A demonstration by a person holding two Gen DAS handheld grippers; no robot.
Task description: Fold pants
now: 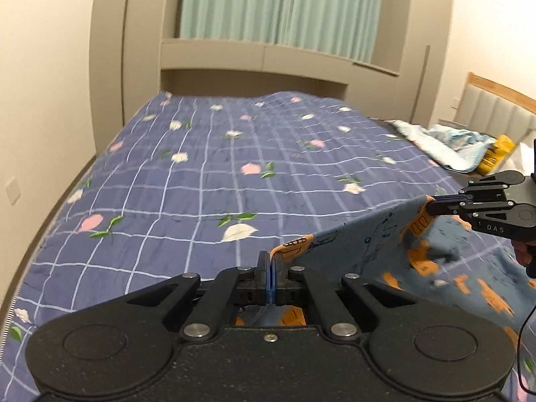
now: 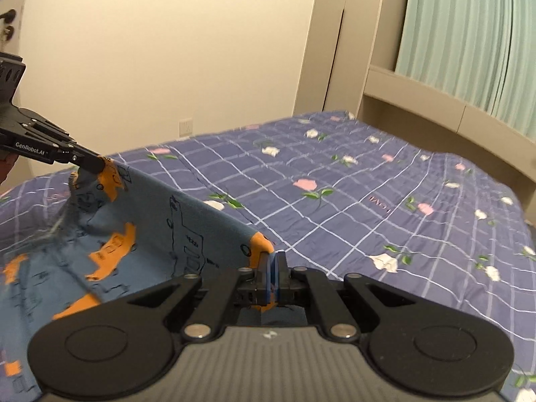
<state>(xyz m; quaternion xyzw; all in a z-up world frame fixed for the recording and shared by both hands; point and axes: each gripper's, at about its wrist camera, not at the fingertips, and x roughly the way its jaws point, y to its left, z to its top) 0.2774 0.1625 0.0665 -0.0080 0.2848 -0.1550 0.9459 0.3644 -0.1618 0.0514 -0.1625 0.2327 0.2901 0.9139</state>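
The pants (image 1: 375, 244) are blue with orange patches and black line drawings. Their top edge is stretched taut in the air between both grippers, and the rest hangs down onto the bed. My left gripper (image 1: 270, 261) is shut on one corner of that edge. In its view my right gripper (image 1: 430, 206) pinches the other corner at the right. In the right wrist view my right gripper (image 2: 272, 261) is shut on an orange-tipped corner of the pants (image 2: 140, 234), and my left gripper (image 2: 97, 164) clamps the far corner at upper left.
The bed (image 1: 207, 167) has a purple checked cover with flowers and stretches ahead. A crumpled light blue cloth (image 1: 445, 144) and a yellow packet (image 1: 497, 154) lie by the padded headboard (image 1: 495, 107). Beige cabinets (image 1: 268, 57) and a green curtain (image 1: 278, 3) stand beyond the bed.
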